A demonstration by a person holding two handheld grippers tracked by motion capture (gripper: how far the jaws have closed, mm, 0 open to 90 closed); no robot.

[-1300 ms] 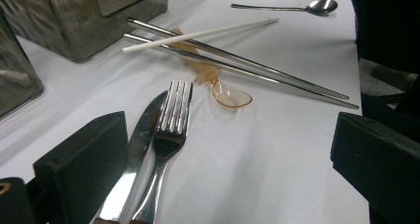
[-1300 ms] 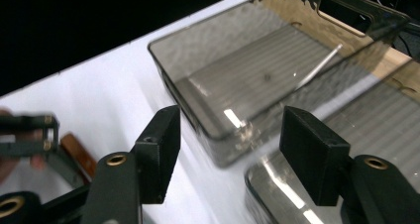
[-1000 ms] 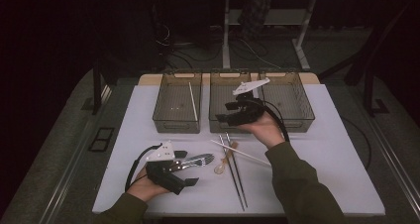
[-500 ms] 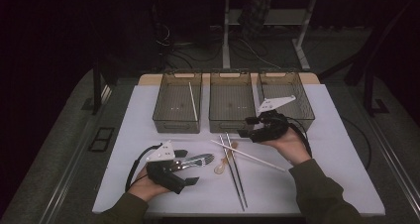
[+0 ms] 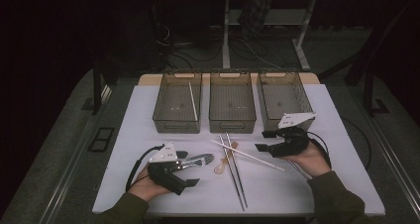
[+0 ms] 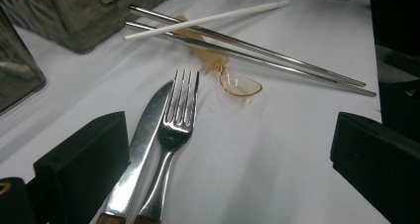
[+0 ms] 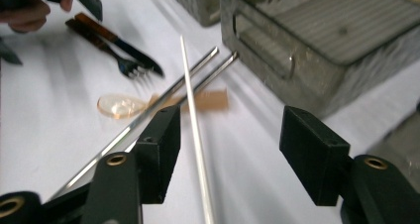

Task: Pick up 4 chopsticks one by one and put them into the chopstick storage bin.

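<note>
Three smoky see-through plastic bins stand along the far edge of the white table; one white chopstick already lies in the left bin. The other white chopstick, steel chopsticks, fork, knife and amber spoon remain unsorted. The right gripper, jaws wide, lines up on the near chopstick; the left gripper rests wide by the fork.

— How is the light?
— Dim room, dark surroundings; only the white table is lit from above.
— Glare?
— Highlights on the fork and steel chopsticks.
— Sharpness?
— The right gripper view is motion-blurred; its bin smears.
</note>
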